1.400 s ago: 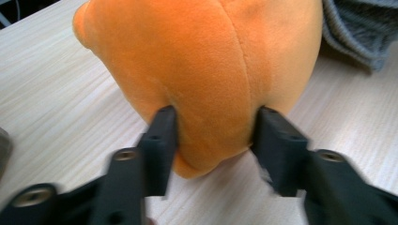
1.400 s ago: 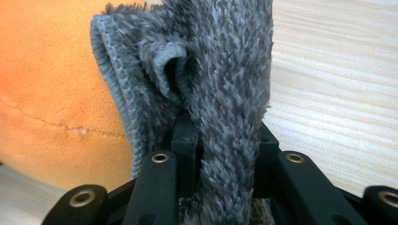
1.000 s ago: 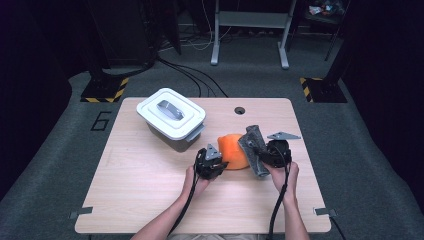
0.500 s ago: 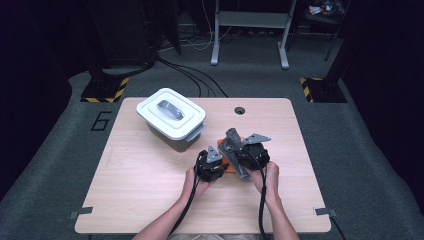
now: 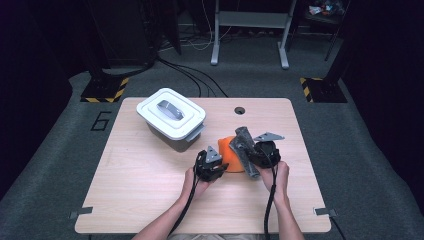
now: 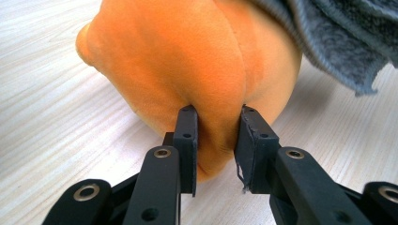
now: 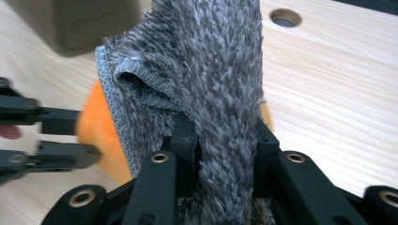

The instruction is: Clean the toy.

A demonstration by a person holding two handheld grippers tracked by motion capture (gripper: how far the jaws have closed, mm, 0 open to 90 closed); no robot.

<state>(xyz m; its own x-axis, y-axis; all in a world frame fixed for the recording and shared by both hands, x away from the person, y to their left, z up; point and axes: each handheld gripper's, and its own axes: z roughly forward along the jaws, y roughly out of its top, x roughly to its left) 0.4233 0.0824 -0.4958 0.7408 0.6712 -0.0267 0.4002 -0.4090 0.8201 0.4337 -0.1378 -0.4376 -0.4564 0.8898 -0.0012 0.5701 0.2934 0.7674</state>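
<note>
Pinching a fold of the orange cloth (image 6: 187,70) on the table (image 5: 140,200) with my left gripper (image 5: 211,165), I clamp the grey towel (image 7: 211,70) above it in my right gripper (image 5: 261,151); the white lidded box (image 5: 171,119) waits closed.

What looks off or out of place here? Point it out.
Nothing looks spilled or broken. The grey towel in the right gripper drapes loosely over the orange cloth pinched by the left gripper, and the lidded white box sits askew to the table's edges.
</note>
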